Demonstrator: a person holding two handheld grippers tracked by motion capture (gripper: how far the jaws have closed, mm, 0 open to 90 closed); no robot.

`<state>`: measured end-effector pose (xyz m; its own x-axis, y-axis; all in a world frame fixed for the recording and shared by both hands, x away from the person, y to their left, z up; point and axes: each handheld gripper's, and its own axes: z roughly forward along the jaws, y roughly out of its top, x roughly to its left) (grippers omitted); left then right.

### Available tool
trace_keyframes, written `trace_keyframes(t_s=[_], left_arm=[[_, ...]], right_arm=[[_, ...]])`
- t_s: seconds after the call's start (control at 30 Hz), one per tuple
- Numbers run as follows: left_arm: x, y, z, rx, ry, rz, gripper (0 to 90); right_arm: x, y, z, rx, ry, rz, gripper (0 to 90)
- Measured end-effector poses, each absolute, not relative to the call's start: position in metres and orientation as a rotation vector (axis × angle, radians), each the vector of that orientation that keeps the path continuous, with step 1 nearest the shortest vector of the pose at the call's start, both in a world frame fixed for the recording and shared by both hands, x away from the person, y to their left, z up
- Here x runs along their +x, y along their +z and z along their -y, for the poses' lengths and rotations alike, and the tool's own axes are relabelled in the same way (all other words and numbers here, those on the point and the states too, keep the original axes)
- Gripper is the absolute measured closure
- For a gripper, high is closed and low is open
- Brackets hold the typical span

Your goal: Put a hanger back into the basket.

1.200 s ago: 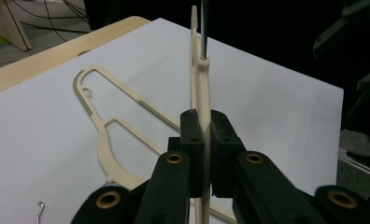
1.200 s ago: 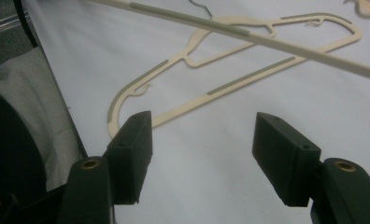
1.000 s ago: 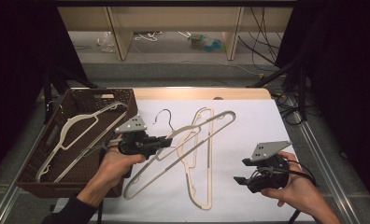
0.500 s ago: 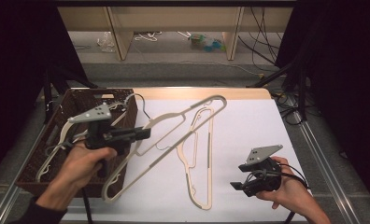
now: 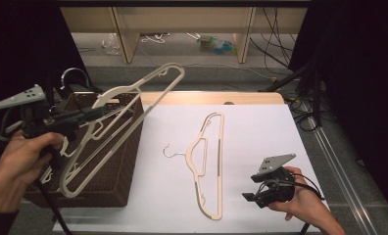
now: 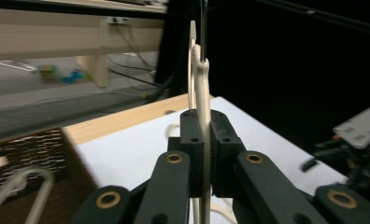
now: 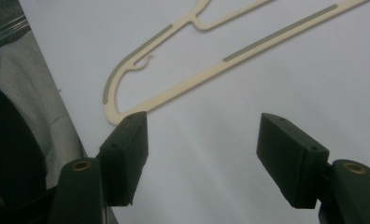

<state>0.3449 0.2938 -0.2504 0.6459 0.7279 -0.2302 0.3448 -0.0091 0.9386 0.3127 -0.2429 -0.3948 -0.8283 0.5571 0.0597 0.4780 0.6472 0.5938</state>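
Hanging hanger clamped in left tool

The high view looks forward and down over the white table. Each gripper view sits close behind its own jaws; the right one faces that table closely.

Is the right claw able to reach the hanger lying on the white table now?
Probably yes. The right claw is open beside the lower end of the hanger on the table, and nothing lies between them. The left claw holds another hanger over the basket.
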Motion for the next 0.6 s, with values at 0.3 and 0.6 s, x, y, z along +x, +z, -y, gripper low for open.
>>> trace_keyframes(t_s=[0.3, 0.6], left_arm=[[0.375, -0.264, -0.346, 1.624, 0.429, -0.974, 85.7], [0.404, -0.296, -0.376, 1.636, 0.461, -1.054, 85.7]], right_arm=[[0.314, -0.4, 0.244, 0.865, 0.907, -2.756, 34.5], [0.316, -0.404, 0.245, 0.896, 0.903, -2.752, 31.7]])
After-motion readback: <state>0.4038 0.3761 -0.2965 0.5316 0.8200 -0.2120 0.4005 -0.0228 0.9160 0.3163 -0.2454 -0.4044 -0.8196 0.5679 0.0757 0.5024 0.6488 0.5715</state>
